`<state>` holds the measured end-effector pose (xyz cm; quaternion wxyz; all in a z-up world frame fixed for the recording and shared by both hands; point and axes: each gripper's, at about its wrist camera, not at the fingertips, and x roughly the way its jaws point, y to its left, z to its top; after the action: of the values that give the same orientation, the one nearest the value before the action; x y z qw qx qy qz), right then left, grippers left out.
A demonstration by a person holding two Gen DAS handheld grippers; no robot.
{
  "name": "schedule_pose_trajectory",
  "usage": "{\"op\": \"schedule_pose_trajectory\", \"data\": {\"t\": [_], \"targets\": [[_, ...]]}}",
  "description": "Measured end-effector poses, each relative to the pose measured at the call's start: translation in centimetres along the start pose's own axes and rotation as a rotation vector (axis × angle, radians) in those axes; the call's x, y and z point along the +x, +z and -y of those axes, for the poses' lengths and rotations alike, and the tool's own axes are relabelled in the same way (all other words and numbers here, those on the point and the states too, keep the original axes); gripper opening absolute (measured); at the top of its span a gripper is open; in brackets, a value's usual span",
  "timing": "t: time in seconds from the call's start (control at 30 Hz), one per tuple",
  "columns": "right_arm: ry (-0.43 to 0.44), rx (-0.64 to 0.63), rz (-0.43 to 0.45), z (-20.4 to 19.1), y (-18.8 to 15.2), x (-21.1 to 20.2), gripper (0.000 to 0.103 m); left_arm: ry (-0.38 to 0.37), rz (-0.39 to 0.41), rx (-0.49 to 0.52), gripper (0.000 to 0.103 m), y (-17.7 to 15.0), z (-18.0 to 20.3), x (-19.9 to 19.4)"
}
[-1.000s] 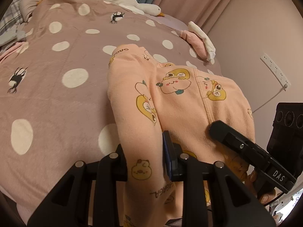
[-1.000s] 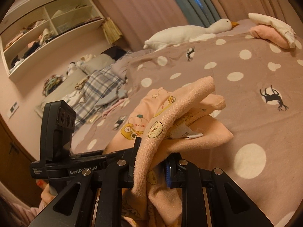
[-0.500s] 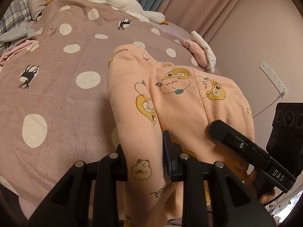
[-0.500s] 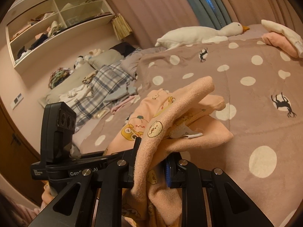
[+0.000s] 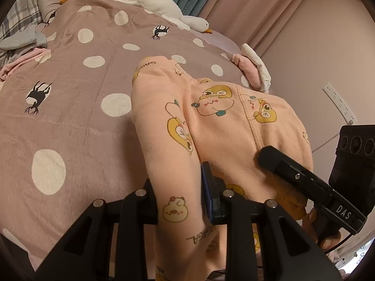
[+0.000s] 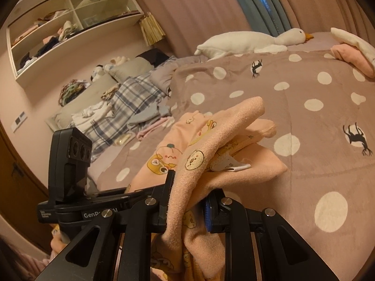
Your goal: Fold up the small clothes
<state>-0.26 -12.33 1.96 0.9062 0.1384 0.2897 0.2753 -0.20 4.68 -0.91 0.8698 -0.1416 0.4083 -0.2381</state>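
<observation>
Two grippers share one garment: the left gripper [image 5: 179,201] and the right gripper [image 6: 187,201] are each clamped on a bunched fold of the peach cartoon-print pyjama piece [image 5: 211,121], which drapes forward from them onto the polka-dot duvet [image 5: 70,107] of the bed. Its far end rests on the duvet; the near end hangs between the fingers. It looks light, soft and limp — a fleecy knit that sags wherever it is unsupported and probably clings a little to the plush cover. A white care label [image 6: 230,165] shows inside the fold at the right. Hems and seams would likely give the firmest hold — pinching mid-panel just gathers loose cloth.
</observation>
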Motion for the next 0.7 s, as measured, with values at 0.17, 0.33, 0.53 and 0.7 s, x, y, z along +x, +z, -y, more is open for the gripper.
{"op": "schedule_pose_trajectory", "data": {"t": [0.17,0.33,0.53,0.7], "targets": [[-0.005,0.004,-0.001,0.4,0.5,0.8,0.023,-0.001,-0.004,0.001,0.026,0.9,-0.4,1.1],[-0.016,0.005,0.002,0.9,1.3,1.6,0.022,-0.003,-0.004,0.005,0.026,2.2,-1.0,2.2],[-0.034,0.001,0.006,1.4,2.2,2.6,0.022,0.0,-0.002,0.009,0.026,3.6,-1.3,3.4],[-0.045,-0.011,0.012,1.9,3.1,3.2,0.022,0.002,0.004,0.02,0.026,5.0,-1.4,4.4]]}}
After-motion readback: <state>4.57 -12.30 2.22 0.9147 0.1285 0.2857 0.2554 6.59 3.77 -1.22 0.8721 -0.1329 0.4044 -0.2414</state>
